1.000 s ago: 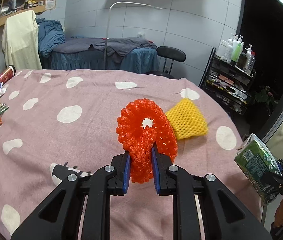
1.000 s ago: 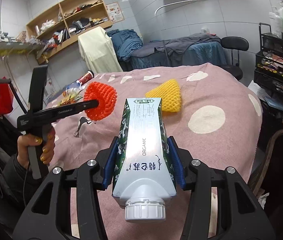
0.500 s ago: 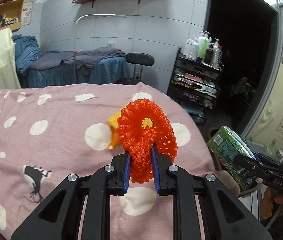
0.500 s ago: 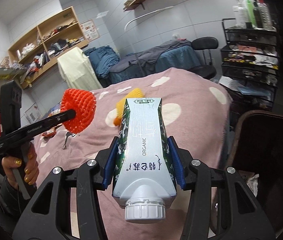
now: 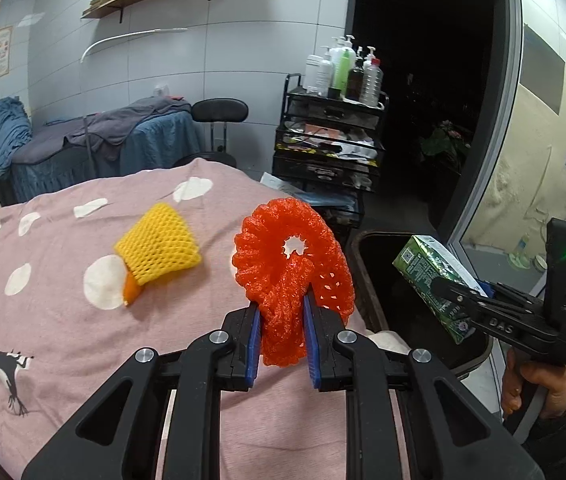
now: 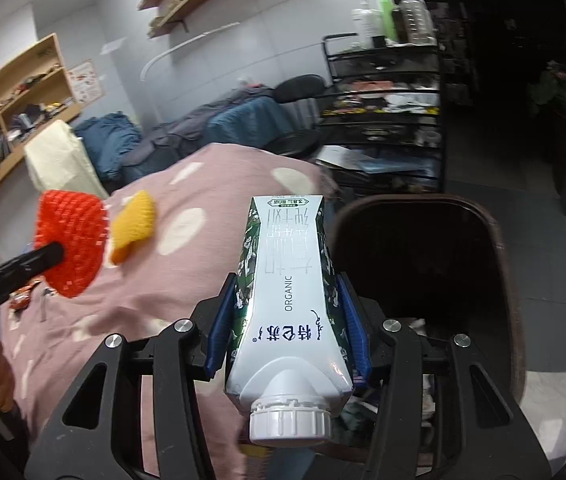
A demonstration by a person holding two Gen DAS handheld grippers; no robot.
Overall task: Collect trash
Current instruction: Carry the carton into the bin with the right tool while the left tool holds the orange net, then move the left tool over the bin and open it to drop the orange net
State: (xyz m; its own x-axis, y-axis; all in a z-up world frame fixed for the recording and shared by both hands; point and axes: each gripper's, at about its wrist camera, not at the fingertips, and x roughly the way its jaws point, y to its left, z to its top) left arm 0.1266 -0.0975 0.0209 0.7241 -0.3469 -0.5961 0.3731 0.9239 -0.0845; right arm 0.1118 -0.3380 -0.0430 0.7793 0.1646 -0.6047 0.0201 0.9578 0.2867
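Pink dotted bedspread [image 5: 63, 320], tiled rm.

The foam net [image 5: 159, 244] lies on the bed [image 5: 63, 320]. The bin [image 6: 495, 264] stands right of the bed. Behind the bin stands the rack [image 5: 329, 140], with bottles [image 5: 343, 68] on top.

"ORGANIC" on milk carton [image 6: 289, 304]; "DAS" on hand-held gripper [image 5: 499, 322].

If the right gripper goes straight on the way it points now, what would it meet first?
Probably the dark bin. The right gripper, shut on the milk carton, points toward its near rim beside the pink bedspread; depth is unclear.
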